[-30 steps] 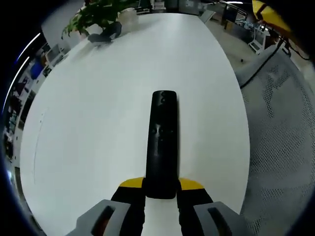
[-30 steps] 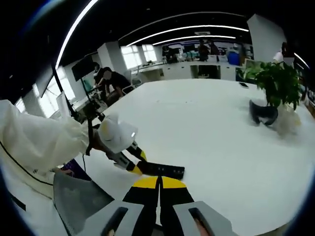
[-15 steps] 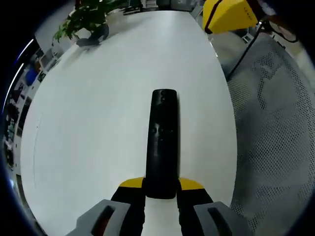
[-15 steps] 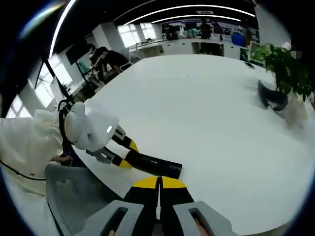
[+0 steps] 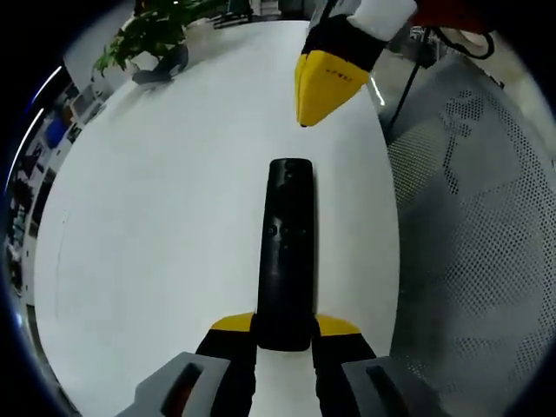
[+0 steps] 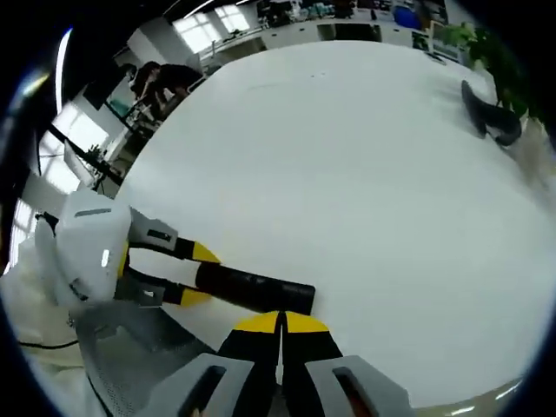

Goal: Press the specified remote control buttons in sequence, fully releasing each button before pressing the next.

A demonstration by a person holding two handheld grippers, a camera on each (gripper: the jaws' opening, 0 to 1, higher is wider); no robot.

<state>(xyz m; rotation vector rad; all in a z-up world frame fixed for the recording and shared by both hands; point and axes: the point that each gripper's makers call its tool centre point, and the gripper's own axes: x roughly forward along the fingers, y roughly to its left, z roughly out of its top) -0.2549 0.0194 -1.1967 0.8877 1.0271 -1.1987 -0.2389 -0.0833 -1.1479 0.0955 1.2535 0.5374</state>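
White table (image 5: 156,226), mesh chair (image 5: 486,226) beside; office seemingly beyond.

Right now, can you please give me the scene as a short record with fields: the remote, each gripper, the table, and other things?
remote control: black remote control, long, lying on the table, one end between the left gripper's jaws
left gripper: left gripper shut on the remote control
right gripper: right gripper shut, holding nothing, its yellow tip above the remote's far end
table: white table
other things: potted plant at the far edge
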